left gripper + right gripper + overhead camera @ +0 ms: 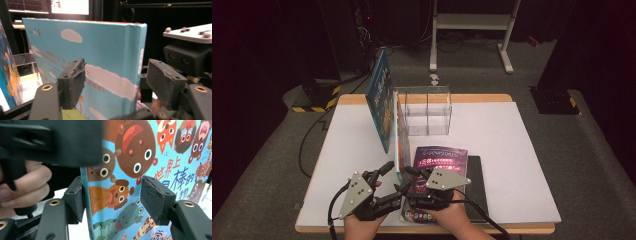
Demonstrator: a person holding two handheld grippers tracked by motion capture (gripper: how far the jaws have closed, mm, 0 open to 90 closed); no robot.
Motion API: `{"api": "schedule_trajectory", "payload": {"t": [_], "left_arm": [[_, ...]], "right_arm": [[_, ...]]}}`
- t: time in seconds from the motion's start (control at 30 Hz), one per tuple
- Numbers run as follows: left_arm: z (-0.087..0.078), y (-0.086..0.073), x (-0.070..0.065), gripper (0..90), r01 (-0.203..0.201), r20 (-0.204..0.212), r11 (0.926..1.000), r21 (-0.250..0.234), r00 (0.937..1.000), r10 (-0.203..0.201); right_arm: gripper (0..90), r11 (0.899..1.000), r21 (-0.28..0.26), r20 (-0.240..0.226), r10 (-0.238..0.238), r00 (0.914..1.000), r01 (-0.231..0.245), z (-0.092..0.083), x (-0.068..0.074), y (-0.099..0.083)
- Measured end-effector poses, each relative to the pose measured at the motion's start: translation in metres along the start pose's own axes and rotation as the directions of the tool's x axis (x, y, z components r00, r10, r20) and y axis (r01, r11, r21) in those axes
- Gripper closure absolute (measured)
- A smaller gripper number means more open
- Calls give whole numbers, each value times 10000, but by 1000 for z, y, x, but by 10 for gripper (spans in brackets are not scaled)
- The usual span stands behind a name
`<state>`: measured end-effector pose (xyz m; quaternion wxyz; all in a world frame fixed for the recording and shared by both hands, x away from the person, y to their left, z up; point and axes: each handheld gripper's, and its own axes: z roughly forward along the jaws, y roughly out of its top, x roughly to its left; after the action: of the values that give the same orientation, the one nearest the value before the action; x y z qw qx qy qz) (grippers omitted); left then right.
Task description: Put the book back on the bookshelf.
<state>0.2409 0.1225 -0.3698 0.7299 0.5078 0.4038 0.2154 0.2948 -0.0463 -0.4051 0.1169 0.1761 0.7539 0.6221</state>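
Note:
A thin picture book (400, 142) stands upright on its edge near the table's front. Its sky-blue back cover with clouds (107, 45) faces the left gripper view, and its front cover with cartoon animals (140, 152) faces the right gripper view. My left gripper (393, 180) (117, 77) is open, its jaws straddling the book's near corner with a gap at the right pad (166, 82). My right gripper (411, 181) (112, 197) is also open around the book's near edge. Its left pad (75, 202) lies against that edge, and the other pad stands off the cover.
A larger blue book (379, 100) leans upright against a clear acrylic organizer (427, 112). A purple book (442, 157) lies flat on a black slab (476, 185) by my right hand. The white table (512, 150) stretches to the right. A white stand (472, 22) is behind.

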Motion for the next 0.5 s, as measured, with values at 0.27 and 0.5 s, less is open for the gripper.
{"api": "schedule_trajectory", "payload": {"t": [0.27, 0.5], "left_arm": [[7, -4, 0, 446, -351, -416, 9994, -54, 9985, 349], [5, -1, 5, 436, -355, -346, 9994, -25, 9988, 354]], "right_arm": [[403, 10000, 66, -5, -26, 10000, 26, -3, 0, 0], [390, 10000, 47, -153, 48, 9999, -48, -30, -3, -6]]}}
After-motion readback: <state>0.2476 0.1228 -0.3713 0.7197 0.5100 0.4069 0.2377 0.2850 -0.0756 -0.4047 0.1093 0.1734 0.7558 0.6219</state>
